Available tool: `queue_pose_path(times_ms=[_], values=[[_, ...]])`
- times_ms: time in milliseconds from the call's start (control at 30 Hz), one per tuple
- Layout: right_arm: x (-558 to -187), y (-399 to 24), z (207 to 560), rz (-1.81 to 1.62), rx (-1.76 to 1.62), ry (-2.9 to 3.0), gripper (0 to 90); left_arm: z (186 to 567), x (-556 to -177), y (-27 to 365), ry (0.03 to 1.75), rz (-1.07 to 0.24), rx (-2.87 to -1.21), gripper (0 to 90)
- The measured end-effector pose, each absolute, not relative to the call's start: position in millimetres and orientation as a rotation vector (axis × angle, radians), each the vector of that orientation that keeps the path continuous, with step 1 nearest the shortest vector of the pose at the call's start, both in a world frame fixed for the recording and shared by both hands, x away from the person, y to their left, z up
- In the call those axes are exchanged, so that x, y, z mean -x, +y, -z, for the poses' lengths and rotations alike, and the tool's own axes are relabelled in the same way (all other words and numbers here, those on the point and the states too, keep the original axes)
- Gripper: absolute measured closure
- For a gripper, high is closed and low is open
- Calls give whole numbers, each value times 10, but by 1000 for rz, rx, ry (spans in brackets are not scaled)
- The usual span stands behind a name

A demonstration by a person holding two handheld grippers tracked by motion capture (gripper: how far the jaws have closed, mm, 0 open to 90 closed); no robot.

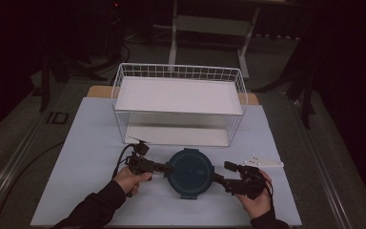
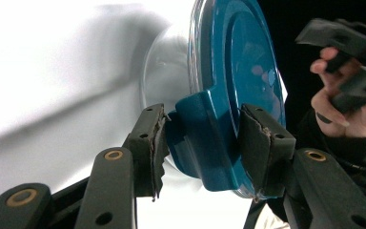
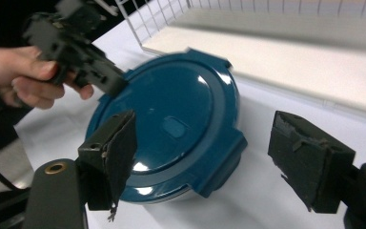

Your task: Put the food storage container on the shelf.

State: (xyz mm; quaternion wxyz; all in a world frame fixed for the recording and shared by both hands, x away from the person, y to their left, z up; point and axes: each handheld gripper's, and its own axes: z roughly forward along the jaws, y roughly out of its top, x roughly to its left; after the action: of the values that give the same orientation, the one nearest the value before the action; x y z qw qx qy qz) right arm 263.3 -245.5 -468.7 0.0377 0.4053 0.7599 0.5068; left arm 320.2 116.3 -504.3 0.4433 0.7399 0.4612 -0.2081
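Left gripper clamped on a lid tab, right gripper apart and short of the opposite one

The left gripper [image 2: 201,143] is clamped on the near-left latch tab [image 2: 205,138] of the round teal plastic container lid [image 1: 189,171], which sits mid-worktop, near of the white wire basket shelf [image 1: 178,102]. The right gripper [image 3: 202,162] has its jaws apart, straddling the tab [image 3: 224,164] on the lid's right edge without touching; that tab lies straight ahead, so this gripper is the one to advance.

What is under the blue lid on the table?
Under the blue lid a clear round container shows at the rim. The lid covers its inside, so any contents stay hidden.
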Motion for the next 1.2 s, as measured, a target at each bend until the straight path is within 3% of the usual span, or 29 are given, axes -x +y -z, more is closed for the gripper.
queue_pose_path(times_ms=[633, 1200], values=[[-2920, -2566, 5088, -1740, -1673, 2514, 499, 4999, -3072, 1182, 1059, 453, -1866, 562], [-2828, -2477, 5088, -1753, -1680, 2521, 556, 5012, -2842, 1183, 1098, 340, -1812, 553]])
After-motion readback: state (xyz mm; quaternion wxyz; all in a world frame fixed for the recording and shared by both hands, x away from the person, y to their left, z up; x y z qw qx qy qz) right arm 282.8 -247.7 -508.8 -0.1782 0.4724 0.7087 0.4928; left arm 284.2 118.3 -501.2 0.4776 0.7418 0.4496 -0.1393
